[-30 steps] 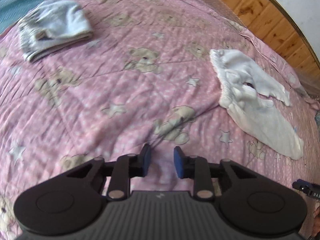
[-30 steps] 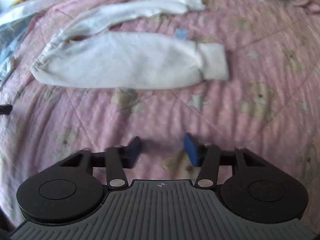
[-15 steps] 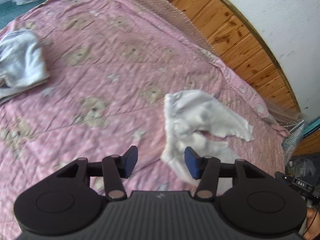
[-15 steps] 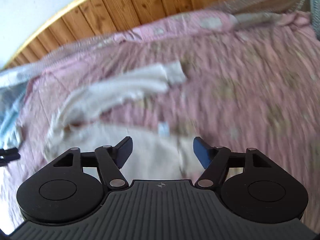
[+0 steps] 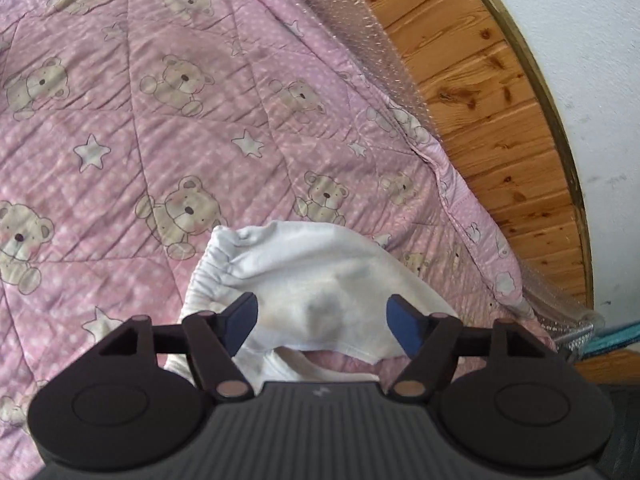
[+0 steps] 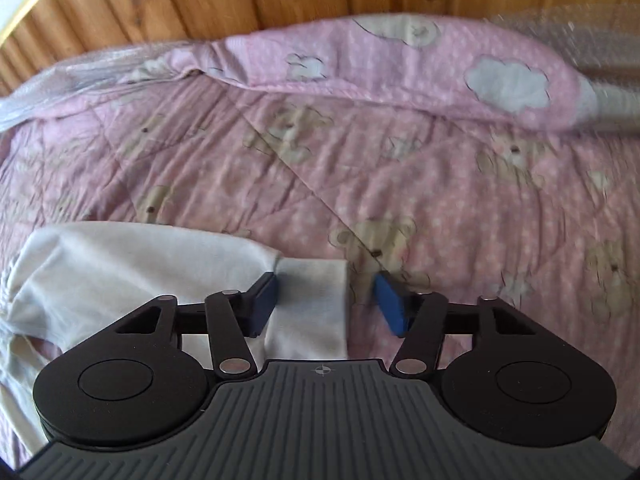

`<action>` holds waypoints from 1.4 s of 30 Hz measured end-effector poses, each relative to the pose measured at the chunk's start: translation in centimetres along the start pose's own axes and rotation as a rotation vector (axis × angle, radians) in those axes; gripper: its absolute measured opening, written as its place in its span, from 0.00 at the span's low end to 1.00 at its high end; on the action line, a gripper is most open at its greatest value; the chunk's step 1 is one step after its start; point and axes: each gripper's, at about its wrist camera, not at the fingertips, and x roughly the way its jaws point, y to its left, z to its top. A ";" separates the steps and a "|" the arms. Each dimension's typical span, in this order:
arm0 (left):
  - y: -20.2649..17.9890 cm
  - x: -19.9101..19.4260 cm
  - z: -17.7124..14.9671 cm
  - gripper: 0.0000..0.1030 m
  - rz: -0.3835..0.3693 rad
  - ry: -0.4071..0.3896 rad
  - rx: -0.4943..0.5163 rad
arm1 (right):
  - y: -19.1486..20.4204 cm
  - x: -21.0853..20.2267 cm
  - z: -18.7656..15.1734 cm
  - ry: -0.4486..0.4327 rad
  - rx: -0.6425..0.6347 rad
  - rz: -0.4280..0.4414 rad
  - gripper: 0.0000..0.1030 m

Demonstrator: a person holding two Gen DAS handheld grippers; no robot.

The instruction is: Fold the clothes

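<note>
White baby trousers [image 5: 320, 272] lie on the pink teddy-bear quilt [image 5: 160, 128]. In the left wrist view my left gripper [image 5: 322, 320] is open, its blue pads either side of the upper leg just past the elastic waistband [image 5: 208, 268]. In the right wrist view the same trousers [image 6: 120, 264] lie at lower left, and my right gripper [image 6: 324, 300] is open over the ribbed ankle cuff [image 6: 310, 296], left pad at the cuff seam, right pad just past the cuff's end. Nothing is gripped.
A wooden panelled wall [image 5: 480, 100] and a strip of bubble wrap [image 5: 360, 20] run along the quilt's far edge. A pink cloud-print pillow [image 6: 420, 52] lies at the head of the bed in the right wrist view.
Both grippers have moved forward to the trousers and opened wider. The left now straddles the waist end, the right the ankle cuff. The folded white garment has left the left view.
</note>
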 end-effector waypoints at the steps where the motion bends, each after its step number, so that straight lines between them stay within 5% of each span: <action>1: 0.2 0.6 0.3 0.72 0.001 0.003 -0.030 | 0.6 -1.0 -0.2 -0.027 -0.045 0.018 0.04; 6: 1.1 2.8 1.3 0.74 -0.005 -0.004 -0.166 | 5.5 -10.3 -5.4 -0.229 -0.448 0.105 0.01; 9: 1.3 4.1 1.5 0.74 -0.034 0.006 -0.225 | 6.9 -12.0 -11.0 -0.214 -0.654 0.023 0.01; 11: 1.2 4.9 1.4 0.74 -0.042 0.011 -0.238 | 6.3 -11.3 -13.2 -0.158 -0.639 -0.009 0.01; 14: 0.6 5.8 1.3 0.74 -0.042 0.017 -0.249 | 4.8 -10.5 -14.5 -0.119 -0.491 -0.025 0.01; 16: 0.0 6.0 1.4 0.74 -0.060 0.013 -0.241 | 3.6 -10.8 -14.2 -0.125 -0.311 0.012 0.10; 19: -1.0 6.5 1.8 0.74 -0.062 0.020 -0.217 | 1.1 -10.9 -13.0 -0.136 0.150 0.237 0.40; 20: -1.2 6.7 1.9 0.74 -0.060 0.020 -0.213 | 0.4 -10.3 -13.0 -0.128 0.310 0.317 0.62; 21: -1.4 6.8 2.0 0.74 -0.060 0.021 -0.212 | -0.1 -9.3 -13.2 -0.108 0.453 0.374 0.68; 27: -1.8 7.2 2.2 0.75 -0.061 0.015 -0.198 | 0.1 -2.9 -15.0 -0.056 1.112 0.700 0.67; 30: -1.3 7.3 2.3 0.74 -0.059 0.008 -0.218 | 2.0 -0.3 -15.0 -0.029 1.250 0.639 0.68; 36: -0.6 8.1 3.2 0.76 -0.090 0.007 -0.294 | 2.4 0.3 -15.7 -0.124 1.463 0.522 0.62; 37: -0.6 8.5 3.3 0.76 -0.087 0.020 -0.298 | 2.3 0.1 -15.8 -0.138 1.476 0.511 0.57; 39: -0.6 9.4 3.3 0.76 -0.060 0.044 -0.314 | 1.7 -0.5 -16.0 -0.148 1.461 0.484 0.09; 42: -0.4 9.8 3.4 0.80 -0.070 0.037 -0.342 | 0.7 -1.7 -16.4 -0.169 1.425 0.439 0.05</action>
